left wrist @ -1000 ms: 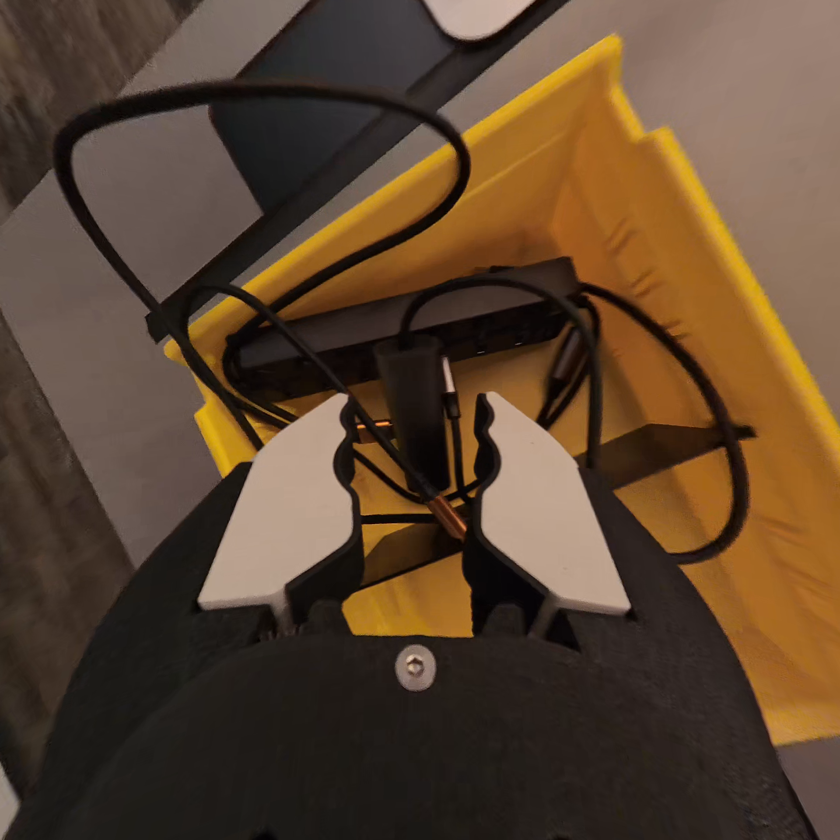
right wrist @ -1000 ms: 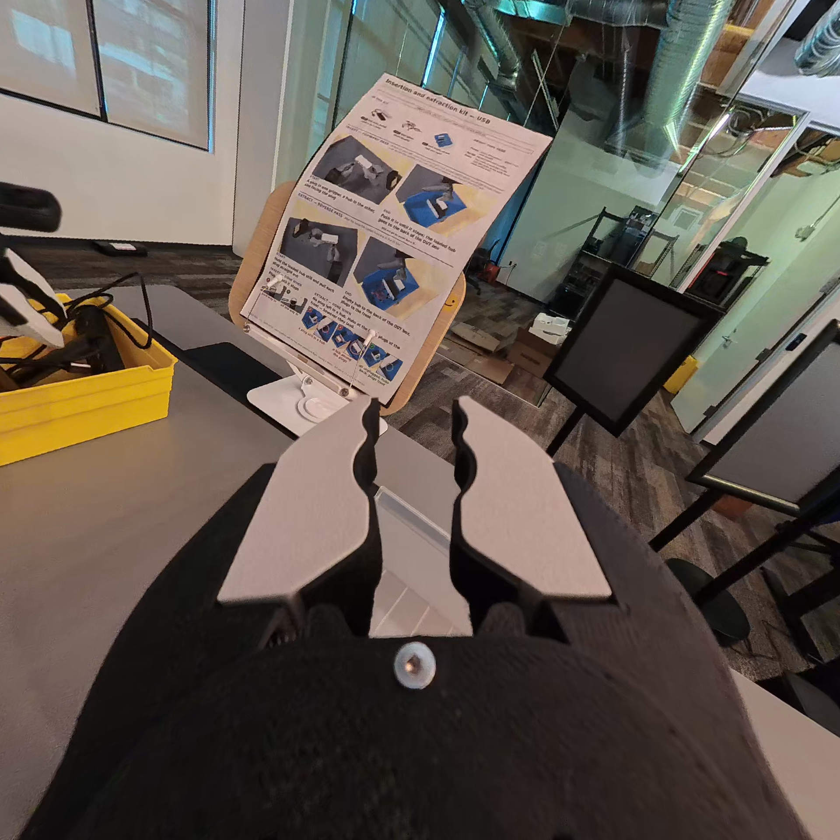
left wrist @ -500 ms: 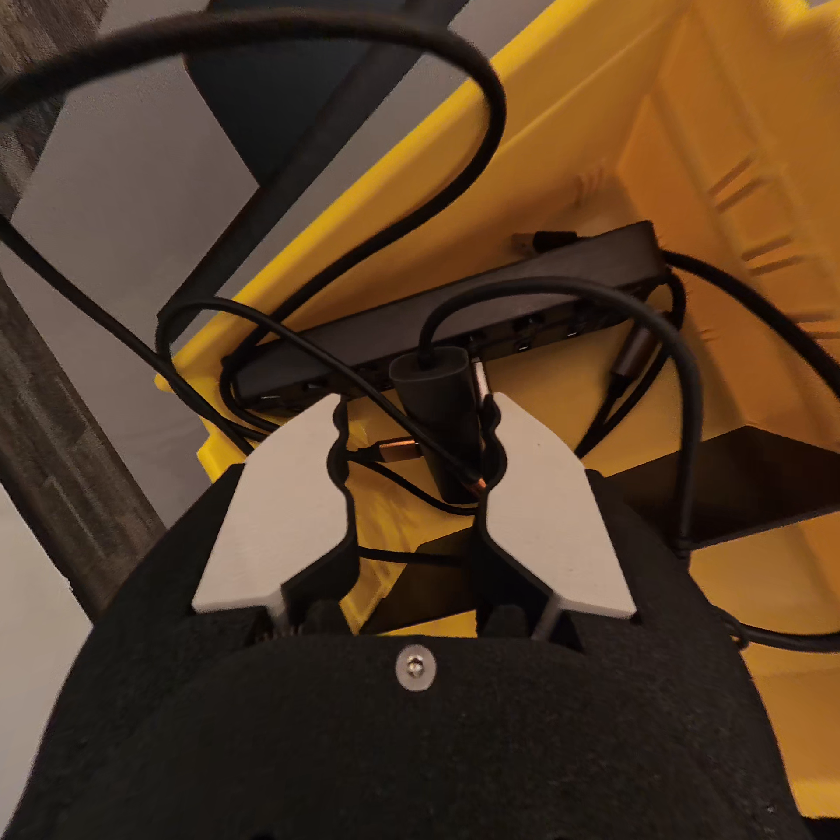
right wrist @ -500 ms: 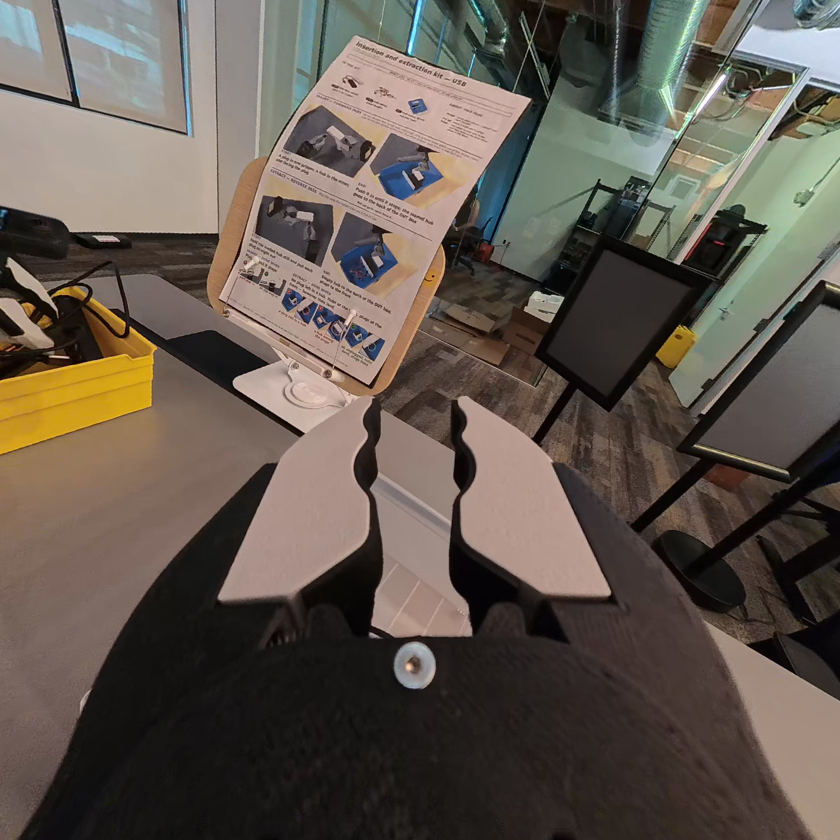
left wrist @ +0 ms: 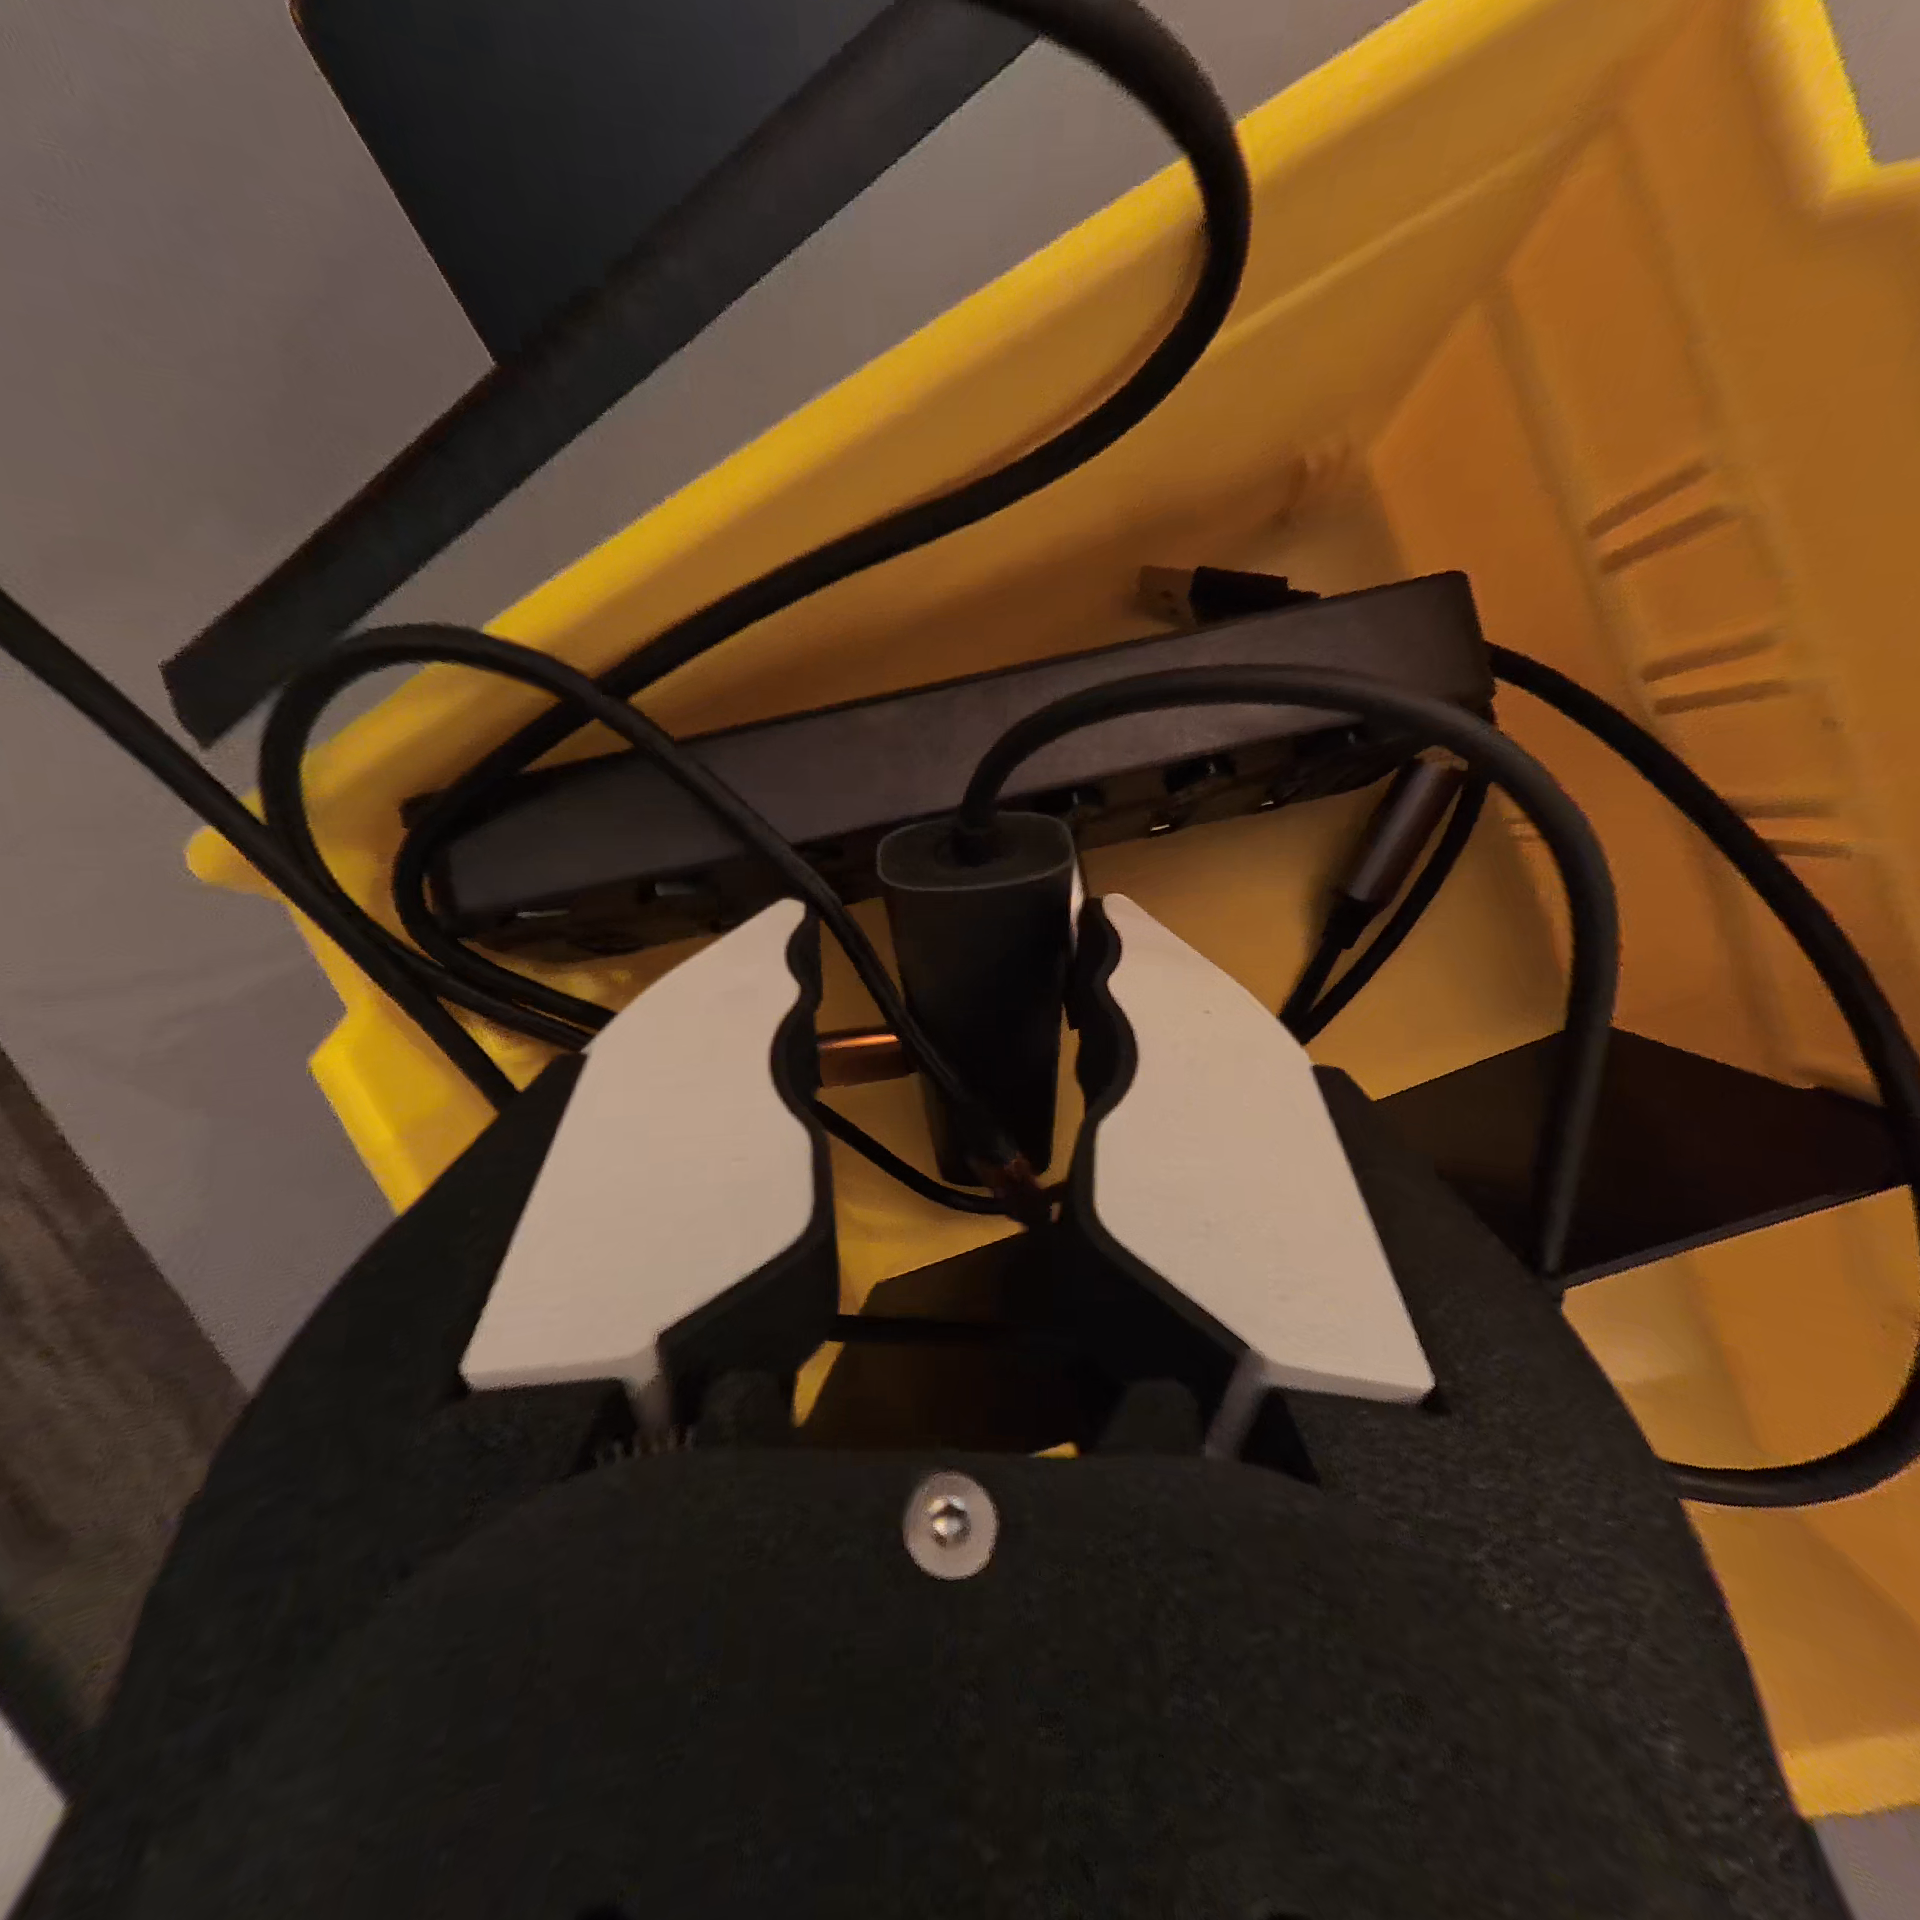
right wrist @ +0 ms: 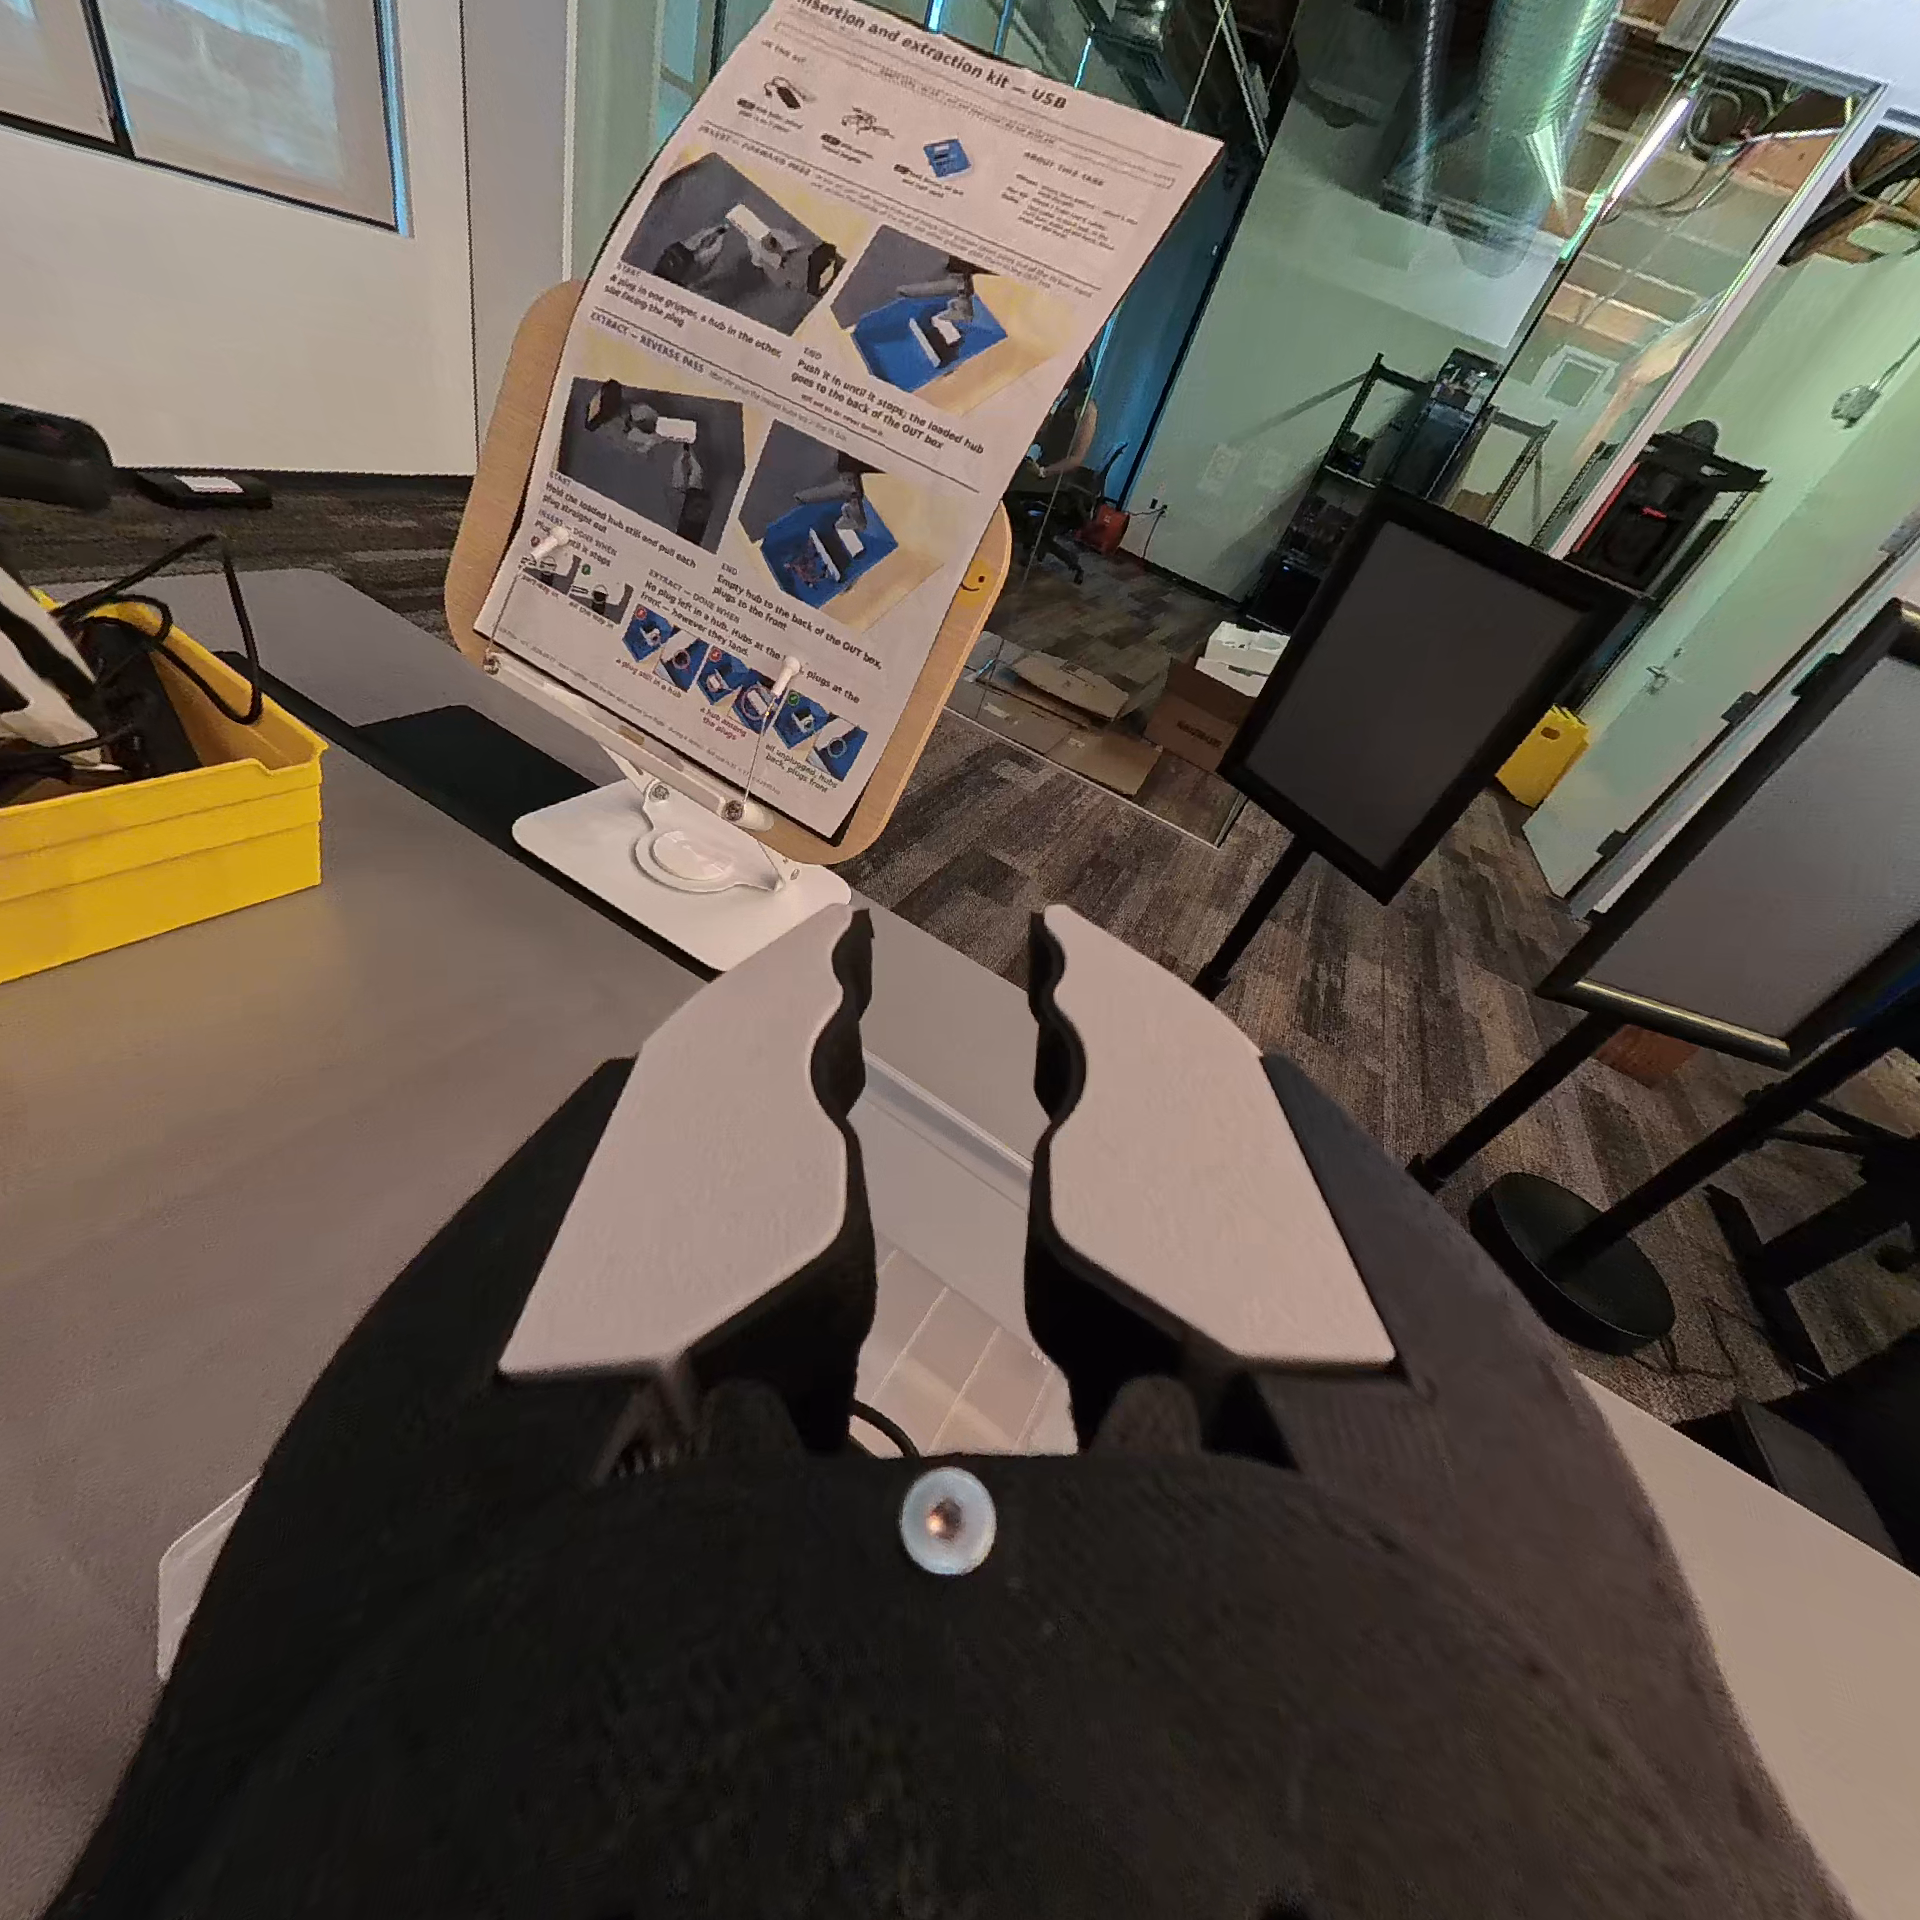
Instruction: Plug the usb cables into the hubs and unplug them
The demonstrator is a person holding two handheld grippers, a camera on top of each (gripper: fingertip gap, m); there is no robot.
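Yellow plastic forms the bin (left wrist: 1039, 343) that fills the left wrist view, and it sits on a grey surface (left wrist: 135, 312). Inside it, a long black USB hub (left wrist: 790, 774) lies against the far wall, with black cables (left wrist: 1195, 332) looped over and around it. One grey-sleeved plug (left wrist: 1392, 836) sits in a port near the hub's right end, and a loose USB plug (left wrist: 1174, 592) pokes out behind the hub. The left tool (left wrist: 951, 935) reaches into the bin with its jaws apart, straddling a dark tapered adapter (left wrist: 977, 966) that stands upright just before the hub; the right finger looks to be touching it, the left is clear of it.

The right tool (right wrist: 945, 935) hovers above the surface (right wrist: 260, 1091), well apart from the bin (right wrist: 156, 831), jaws spread and holding nothing. Beyond it, a printed instruction sheet (right wrist: 831, 416) leans on a white stand (right wrist: 675, 862).
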